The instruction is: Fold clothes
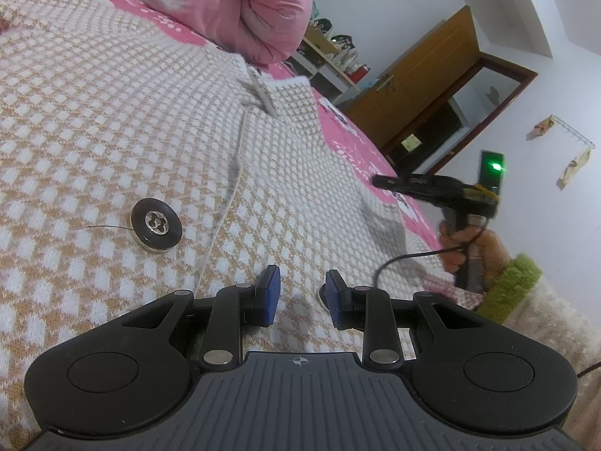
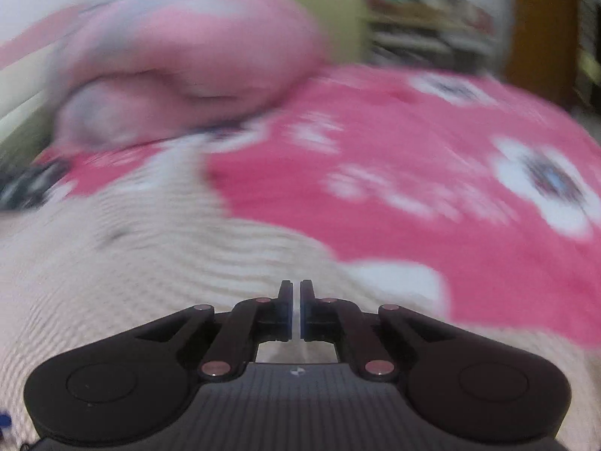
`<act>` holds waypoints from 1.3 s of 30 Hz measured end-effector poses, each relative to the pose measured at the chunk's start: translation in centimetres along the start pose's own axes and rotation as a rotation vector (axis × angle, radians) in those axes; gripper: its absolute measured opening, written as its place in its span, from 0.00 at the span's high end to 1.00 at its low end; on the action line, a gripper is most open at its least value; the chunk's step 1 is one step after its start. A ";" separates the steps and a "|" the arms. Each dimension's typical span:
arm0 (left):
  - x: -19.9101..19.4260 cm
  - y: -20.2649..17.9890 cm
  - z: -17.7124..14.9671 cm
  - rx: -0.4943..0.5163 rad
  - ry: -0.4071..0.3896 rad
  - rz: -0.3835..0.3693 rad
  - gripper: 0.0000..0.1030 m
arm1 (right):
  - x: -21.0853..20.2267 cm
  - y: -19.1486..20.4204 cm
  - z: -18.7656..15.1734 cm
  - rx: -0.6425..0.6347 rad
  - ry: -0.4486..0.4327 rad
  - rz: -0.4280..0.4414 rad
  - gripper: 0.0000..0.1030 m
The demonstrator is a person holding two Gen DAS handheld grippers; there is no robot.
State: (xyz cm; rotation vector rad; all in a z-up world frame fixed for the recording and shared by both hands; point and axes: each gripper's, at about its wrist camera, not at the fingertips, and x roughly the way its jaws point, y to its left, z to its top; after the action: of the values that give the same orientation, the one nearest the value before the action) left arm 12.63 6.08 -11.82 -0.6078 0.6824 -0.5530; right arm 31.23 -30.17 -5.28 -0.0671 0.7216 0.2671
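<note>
- Knit cardigan [image 1: 112, 120], tan-and-white check, lies spread flat on the bed [image 1: 360, 143]; big button [image 1: 156, 228] on the front.
- Judged soft, thick, limp, moderately heavy; will sag. Pinch hem or placket edge, avoid the button.
- Left hand-held gripper [image 1: 302, 289]: jaws part-open over the knit, gripping nothing.
- Right hand-held gripper [image 2: 296, 297]: jaws closed, nothing visibly held; view blurred.

Pink quilt [image 1: 240, 3] bundled far ahead on pink floral bedsheet [image 1: 360, 146]; wooden door [image 1: 420, 75] and cluttered shelf [image 1: 330, 56] beyond, ahead-right.
</note>
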 end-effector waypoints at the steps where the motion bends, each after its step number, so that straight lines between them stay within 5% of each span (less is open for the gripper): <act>1: 0.0 0.0 0.0 -0.001 0.000 -0.001 0.73 | 0.9 1.0 -0.1 -0.058 0.009 -0.008 0.98; 4: -0.1 0.1 0.0 -0.005 0.001 -0.004 0.73 | 3.2 -0.2 -1.6 -0.109 0.083 -0.081 0.95; 10: -0.2 0.2 0.0 -0.008 0.001 -0.005 0.73 | -1.0 -9.0 -4.8 0.194 0.035 -0.073 1.00; 14: -0.1 0.1 0.0 -0.004 0.001 0.000 0.73 | -1.1 -5.8 -1.9 0.163 0.017 -0.129 0.98; 21: -0.1 0.1 0.0 -0.005 0.001 -0.002 0.73 | 5.0 6.0 6.4 0.007 -0.067 0.050 0.97; 24: -0.1 0.2 0.0 -0.009 0.001 -0.007 0.73 | 9.3 7.7 8.4 0.029 -0.056 0.054 0.97; 28: -0.1 0.3 0.0 -0.018 -0.001 -0.014 0.73 | 15.7 6.4 7.8 0.101 0.013 -0.050 1.00; 33: -0.1 0.5 0.1 -0.024 -0.001 -0.020 0.73 | 14.6 5.8 7.7 0.174 -0.003 -0.029 1.00; 39: -0.1 0.8 0.2 -0.025 0.000 -0.019 0.73 | 3.3 2.9 7.4 0.247 -0.035 -0.056 0.88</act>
State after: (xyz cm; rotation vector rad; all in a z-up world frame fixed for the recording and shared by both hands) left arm 12.91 6.76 -12.20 -0.6376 0.6849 -0.5625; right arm 37.55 -25.54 -1.80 0.1511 0.7120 0.1237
